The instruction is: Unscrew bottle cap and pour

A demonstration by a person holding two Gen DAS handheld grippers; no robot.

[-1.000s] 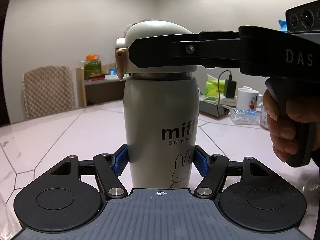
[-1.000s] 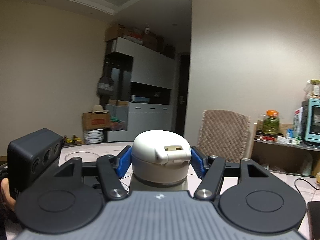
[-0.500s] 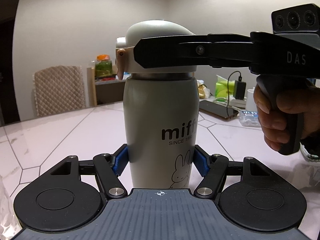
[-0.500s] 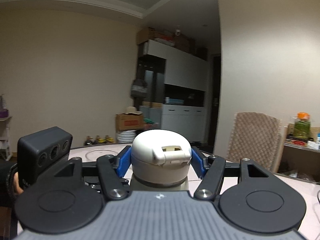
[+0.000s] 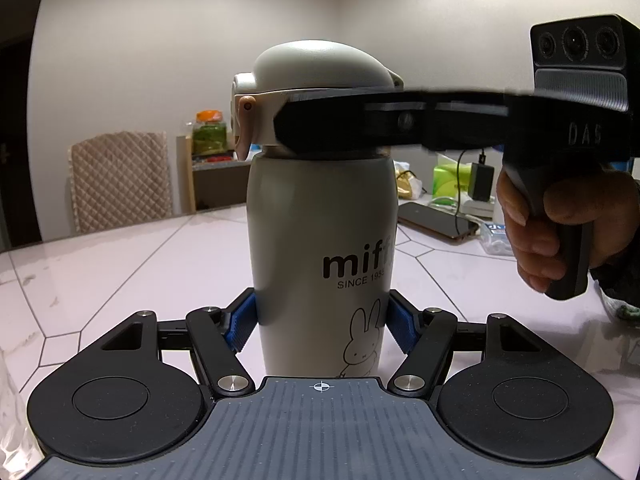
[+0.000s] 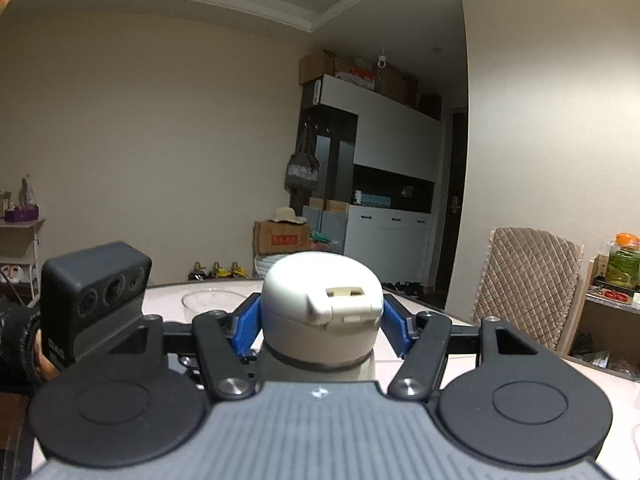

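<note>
A cream bottle [image 5: 316, 220] with a rabbit print stands upright on the marble table [image 5: 120, 264]. My left gripper [image 5: 320, 320] is shut on its lower body, a blue pad pressing each side. The domed cap [image 5: 316, 64] sits on top. My right gripper [image 5: 332, 120] reaches in level from the right and clamps the cap's lower rim. In the right wrist view the cap [image 6: 320, 292] sits between the right gripper [image 6: 322, 324], whose blue pads touch both sides while the jaws are opening slightly. A person's hand [image 5: 532, 232] holds the right handle.
A clear glass bowl [image 6: 208, 300] sits on the table beyond the bottle. A phone [image 5: 436, 220], a charger and a tissue box [image 5: 448, 180] lie at the table's far right. A quilted chair [image 5: 120, 184] stands behind the table, and the left gripper's camera block [image 6: 96, 280] shows at the left.
My right gripper swung round the bottle's axis with the cap in its pads, so its handle moved right in the left wrist view. The bottle and left gripper stayed still.
</note>
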